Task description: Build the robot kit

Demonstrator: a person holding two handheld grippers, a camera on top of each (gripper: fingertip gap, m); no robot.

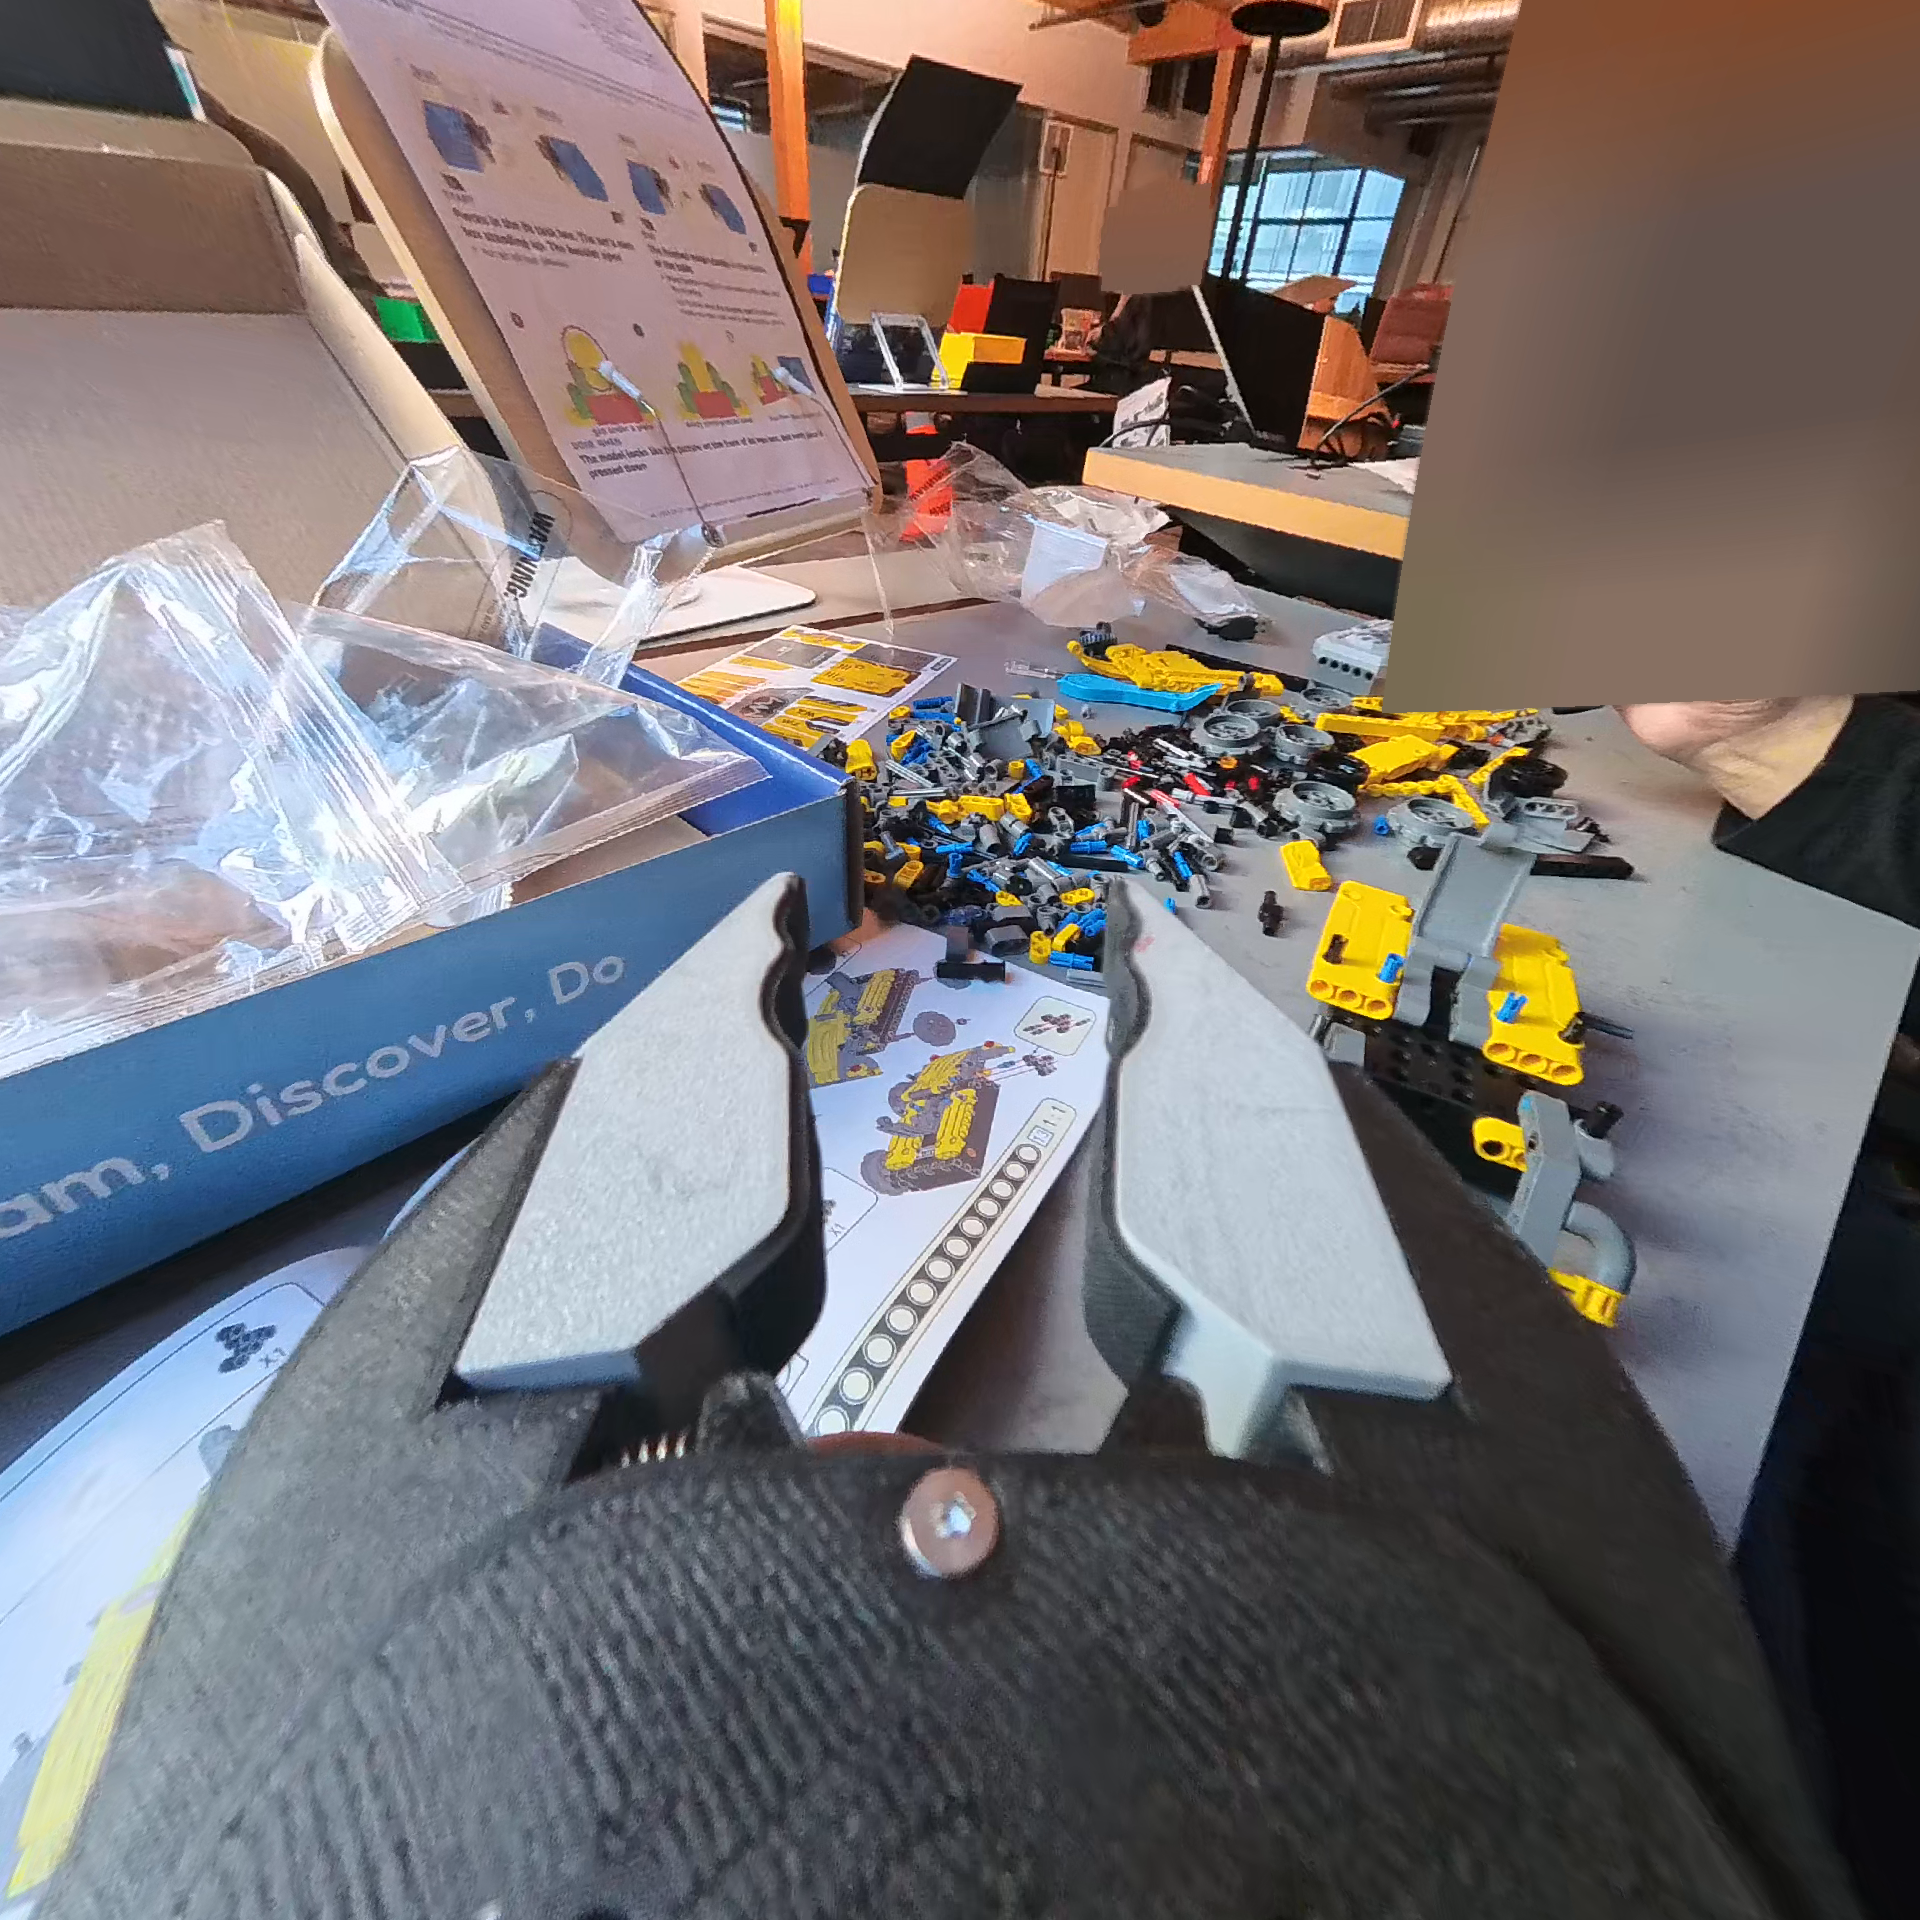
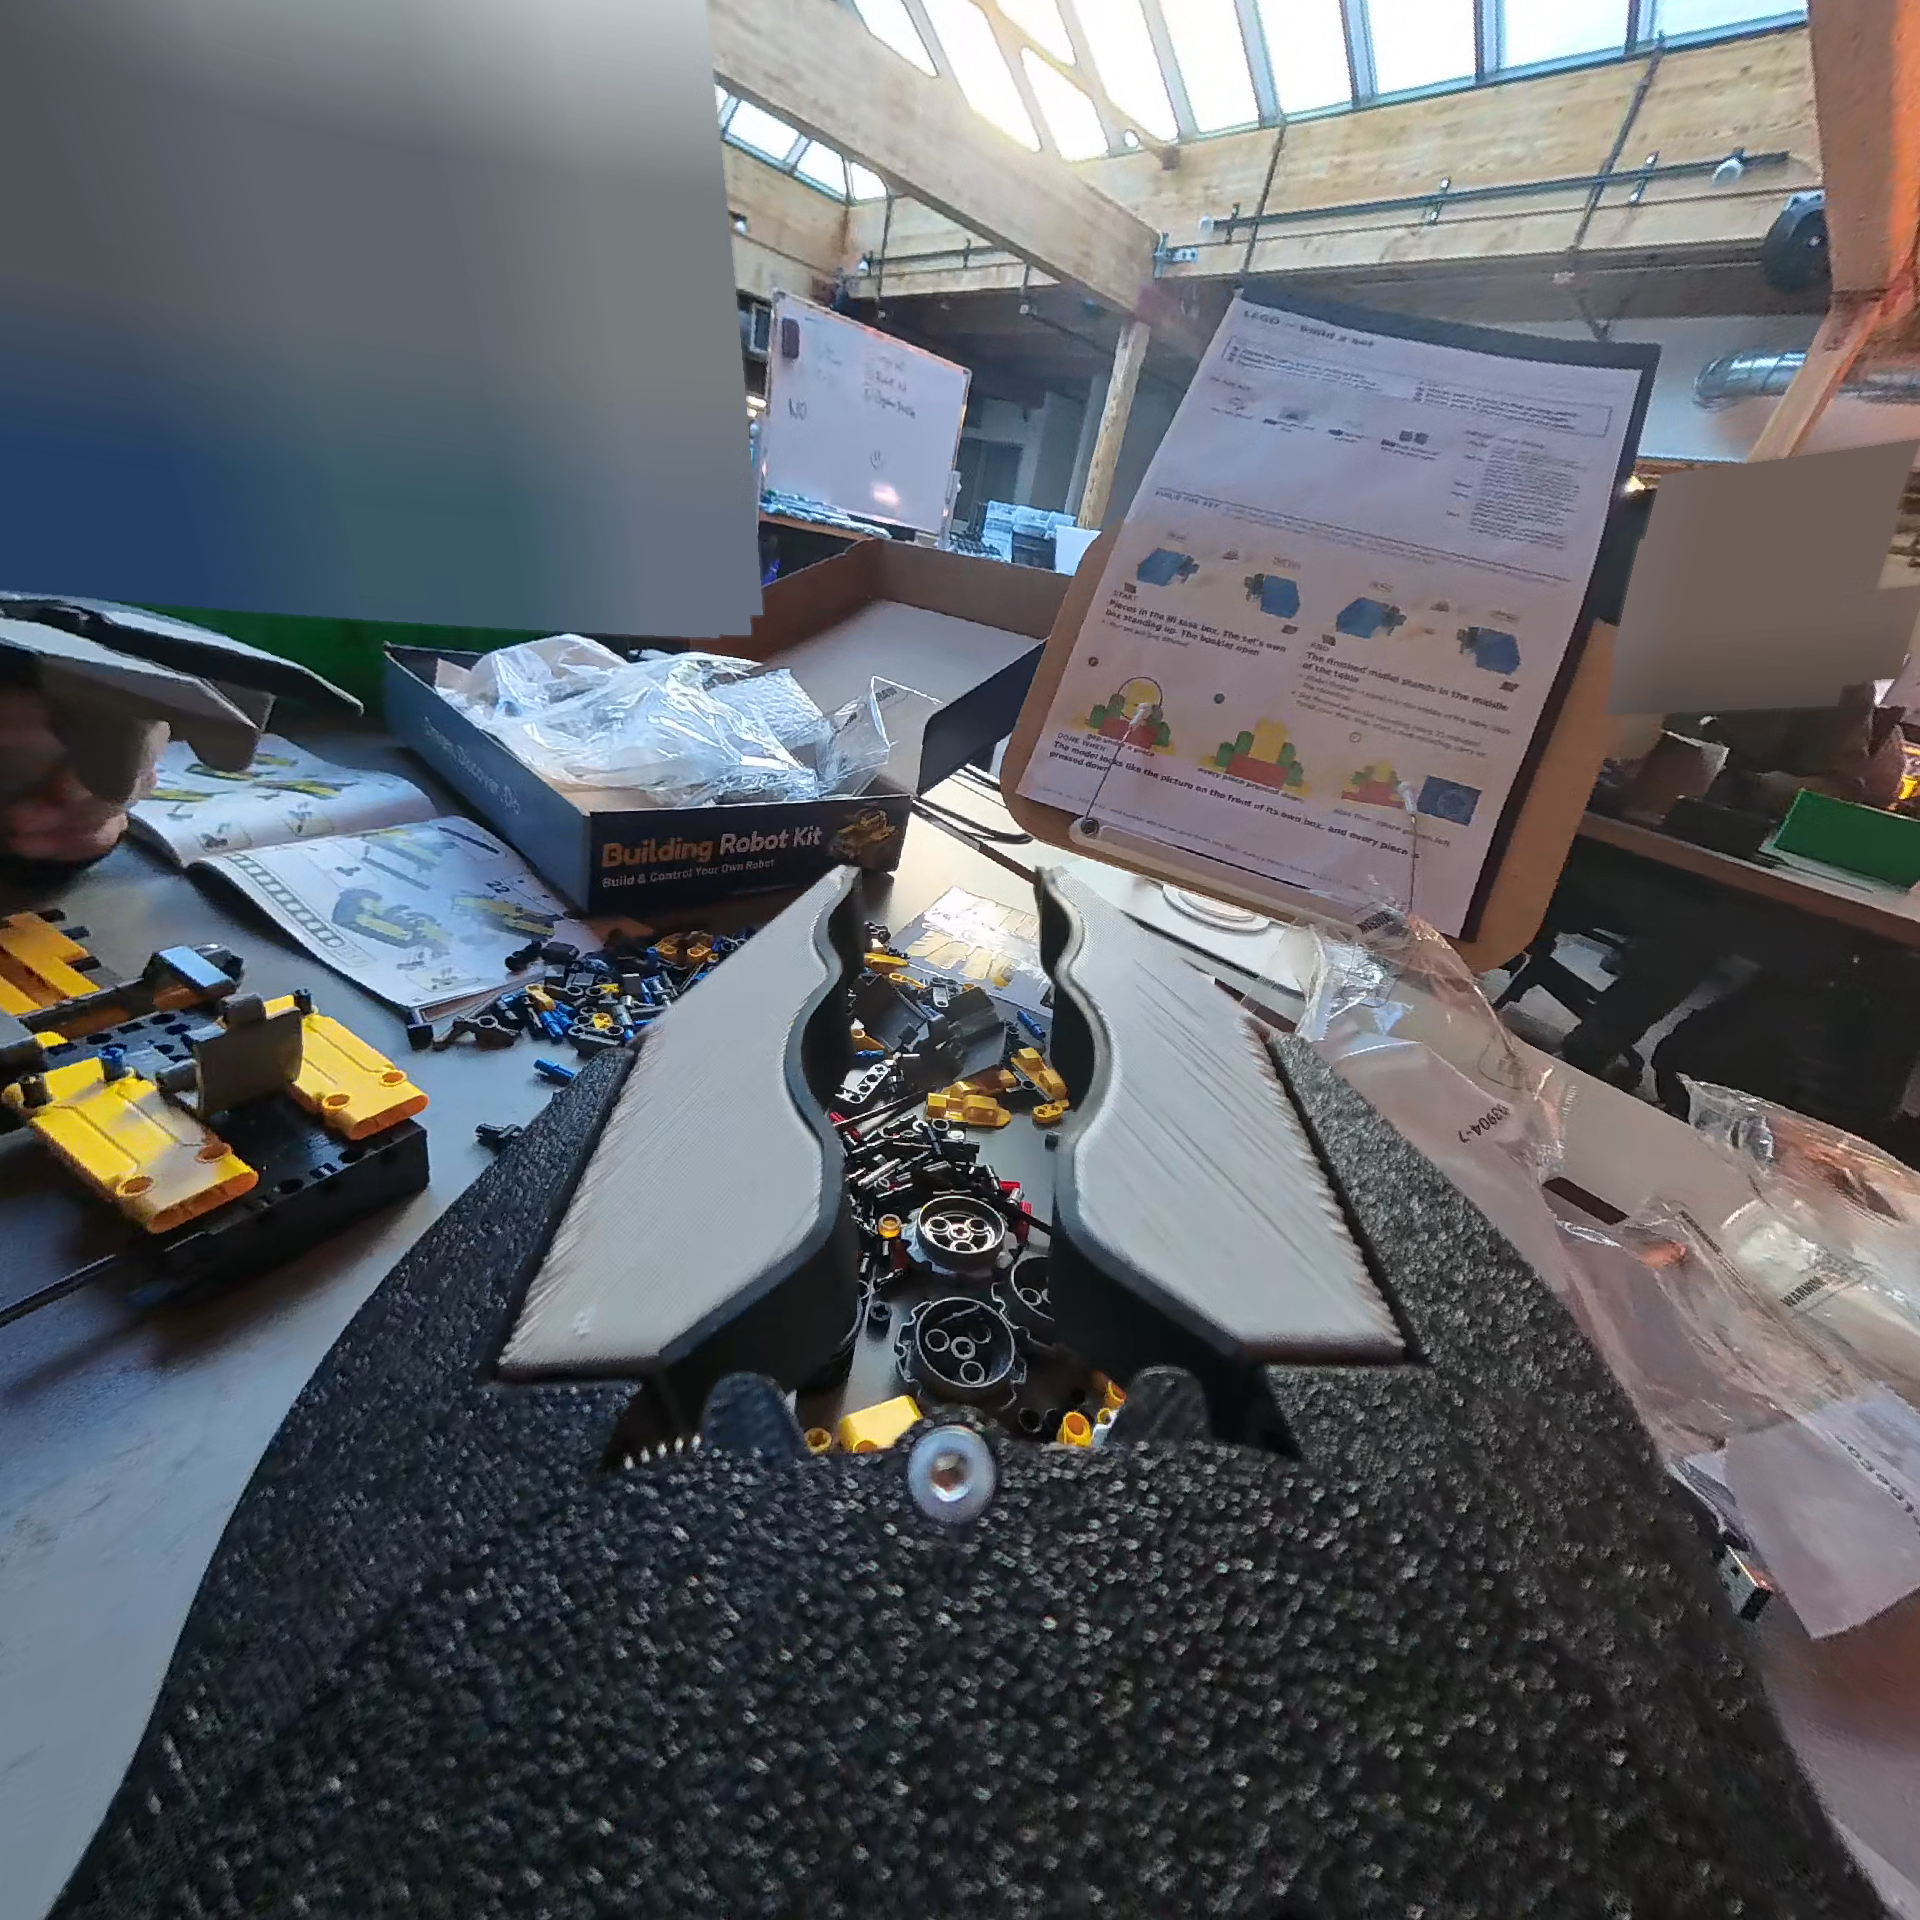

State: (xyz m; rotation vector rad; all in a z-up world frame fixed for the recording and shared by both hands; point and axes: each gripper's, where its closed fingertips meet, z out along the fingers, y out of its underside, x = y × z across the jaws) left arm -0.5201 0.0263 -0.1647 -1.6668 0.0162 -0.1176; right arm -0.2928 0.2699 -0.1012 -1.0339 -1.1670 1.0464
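My left gripper (image 1: 954,899) is open and empty, hovering over an open instruction booklet (image 1: 935,1122) on the grey table. Just beyond its tips lies a pile of small black, blue, grey and yellow building pieces (image 1: 1039,821). To its right sits a partly built yellow, grey and black model (image 1: 1455,997). My right gripper (image 2: 948,888) is open and empty, held above the same pile of pieces (image 2: 935,1164), with grey wheel hubs (image 2: 956,1231) showing between its fingers. The model (image 2: 208,1101) lies to its left, and the left gripper (image 2: 135,696) shows far left.
A blue kit box (image 1: 416,1018) holding clear plastic bags stands left of the left gripper; it also shows in the right wrist view (image 2: 665,821). A printed sheet on a stand (image 2: 1340,623) rises behind. Loose plastic bags (image 2: 1558,1195) lie at the right. A person's arm (image 1: 1808,790) is at the table's right.
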